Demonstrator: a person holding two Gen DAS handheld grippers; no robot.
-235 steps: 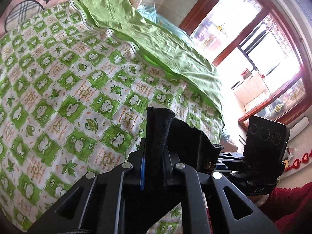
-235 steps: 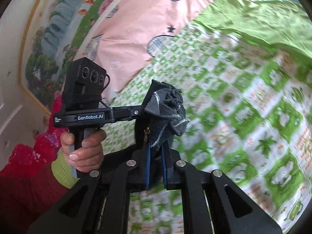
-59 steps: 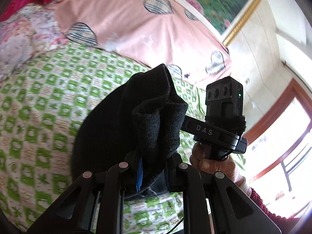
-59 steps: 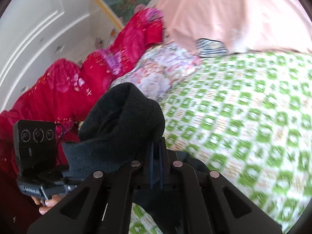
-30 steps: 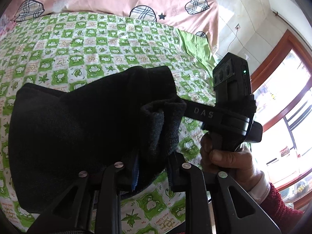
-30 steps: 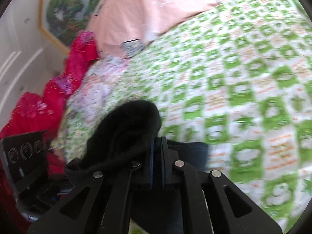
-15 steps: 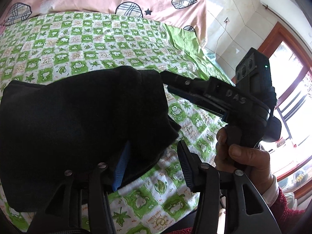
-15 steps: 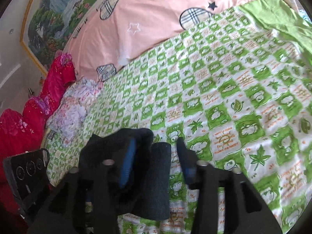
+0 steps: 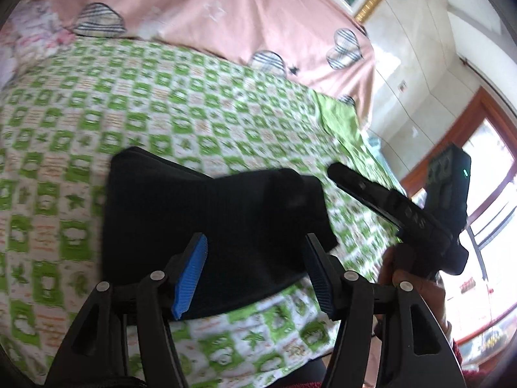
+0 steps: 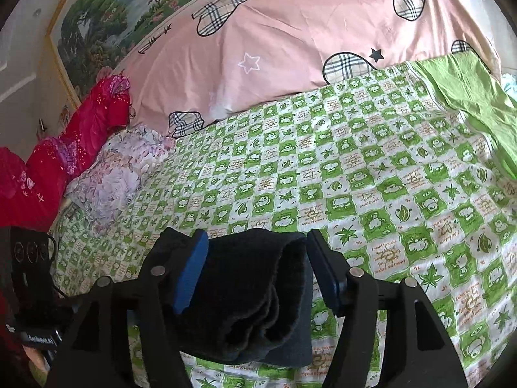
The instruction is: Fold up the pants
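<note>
Both claws have just been opening: left gripper [image 9: 255, 270] and right gripper [image 10: 257, 265] now stand wide, pads off the cloth. The dark pants [image 9: 206, 223] lie bundled on the green checked bedsheet [image 10: 371, 174], near its front edge. Looks basically folded; maybe some tidying left.

1. Daylight enters through the wood-framed window [image 9: 484, 200] at the right of the left wrist view; its panes are overexposed to white.
2. The left wrist view is motion-blurred: the green-and-white checked bedsheet [image 9: 97, 123] smears.
3. The right wrist view is sharp and evenly lit.
4. The folded black fleece pants [image 10: 258, 291] show little surface detail.
5. Fisheye curvature bends both views; corners vignette to black.
</note>
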